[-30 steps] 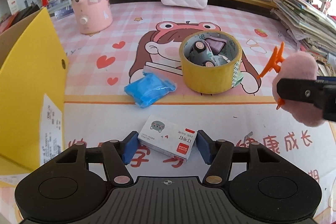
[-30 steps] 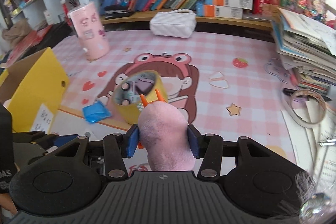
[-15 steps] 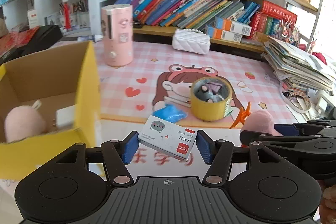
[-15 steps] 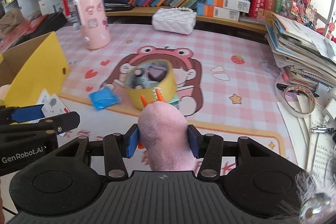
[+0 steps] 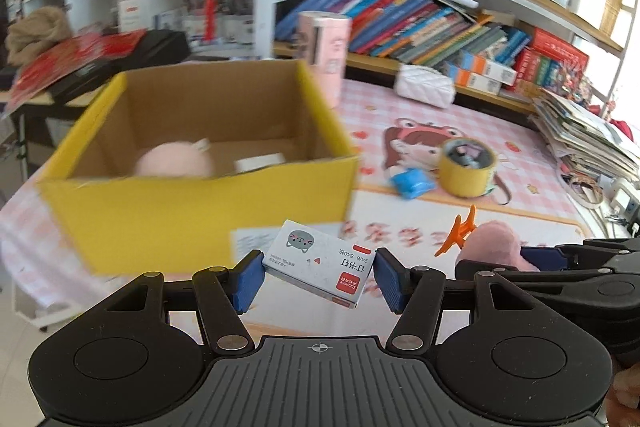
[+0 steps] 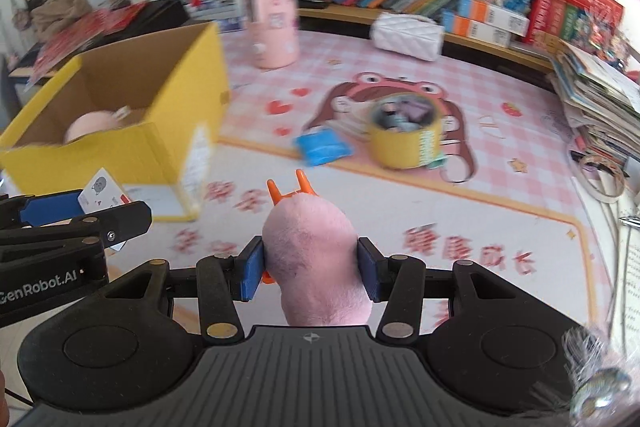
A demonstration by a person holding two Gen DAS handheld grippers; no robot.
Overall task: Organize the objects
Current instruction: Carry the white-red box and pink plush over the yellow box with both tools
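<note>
Nearest, left tool clamps staple box by short ends: light, stiff cardboard, corners may slip. Right tool squeezes pink plush toy at midbody: soft, compressible, light. Beyond, yellow carton on table, open-topped, already holding another plush.

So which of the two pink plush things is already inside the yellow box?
The rounder pink plush lying in the yellow box; the other pink plush, with orange prongs, is clamped in the right tool.
</note>
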